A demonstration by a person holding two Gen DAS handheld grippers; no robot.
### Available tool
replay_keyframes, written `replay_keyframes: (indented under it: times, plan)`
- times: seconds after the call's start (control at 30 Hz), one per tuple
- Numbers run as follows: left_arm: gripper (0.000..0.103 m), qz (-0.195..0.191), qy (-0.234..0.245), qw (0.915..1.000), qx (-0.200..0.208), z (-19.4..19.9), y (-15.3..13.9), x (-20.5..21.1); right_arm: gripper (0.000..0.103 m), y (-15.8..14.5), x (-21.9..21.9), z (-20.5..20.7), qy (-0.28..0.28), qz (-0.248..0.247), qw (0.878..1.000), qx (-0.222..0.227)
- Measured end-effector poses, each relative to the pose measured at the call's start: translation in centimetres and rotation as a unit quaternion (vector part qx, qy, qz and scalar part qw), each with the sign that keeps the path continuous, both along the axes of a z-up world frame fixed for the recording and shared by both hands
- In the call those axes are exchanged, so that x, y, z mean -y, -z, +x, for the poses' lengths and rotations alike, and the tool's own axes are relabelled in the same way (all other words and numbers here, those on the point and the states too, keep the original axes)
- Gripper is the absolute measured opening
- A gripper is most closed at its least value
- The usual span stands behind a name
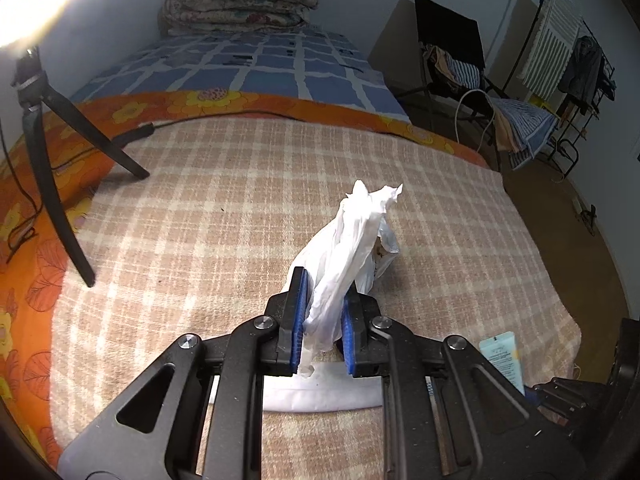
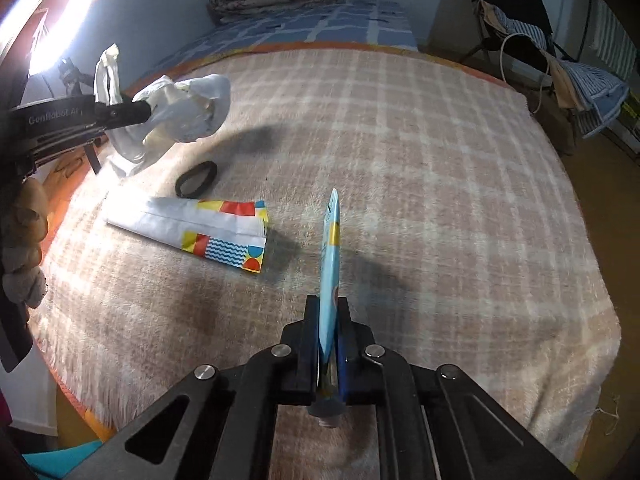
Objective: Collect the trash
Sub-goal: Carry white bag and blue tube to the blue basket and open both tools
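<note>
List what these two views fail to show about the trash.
- Bag contents: left view, white plastic hides them.
- Tube label: right view, seen edge-on; left view, frame edge and gripper cut it.
- Wrapper near end: right view, glare washes it out.
- Ring: right view, too small to identify.

You're over a bed with a beige checked blanket [image 1: 240,200], an orange floral sheet [image 1: 24,240] under it; folded quilts [image 1: 240,0] lie by the pale wall, a clothes-laden chair [image 1: 460,60] stands at right, with glare top left
</note>
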State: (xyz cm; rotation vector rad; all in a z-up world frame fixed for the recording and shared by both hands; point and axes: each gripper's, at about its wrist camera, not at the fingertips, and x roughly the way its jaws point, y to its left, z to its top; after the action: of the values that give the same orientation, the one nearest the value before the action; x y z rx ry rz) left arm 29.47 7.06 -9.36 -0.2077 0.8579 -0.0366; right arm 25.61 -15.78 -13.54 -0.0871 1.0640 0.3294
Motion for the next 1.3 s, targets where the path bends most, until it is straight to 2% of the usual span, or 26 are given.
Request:
replay_keyframes:
  times: [0.27,0.8,1.07,1.3]
  plan:
    - [0.014,0.003,0.009,0.9999,0.015,-3.1,-2.8,-0.1,0.005,-2.7,1.5,-1.5,0.009,0.033,0.999,0.016]
    - [0.014,0.020,0.028,0.9988,0.035,-13.5,-7.2,1.5,0.005,-8.3,2.2,-10.0,-0.035,0.056,0.995,0.068]
    - [0.014,0.042,0.048,0.9971,0.041,-19.8,-7.9,2.8,0.005,-9.1,1.3,-14.8,-0.070,0.062,0.993,0.078]
    - [0.014,0.053,0.059,0.9958,0.046,-24.7,-7.9,3.4,0.005,-8.6,0.7,-18.9,-0.098,0.060,0.990,0.078]
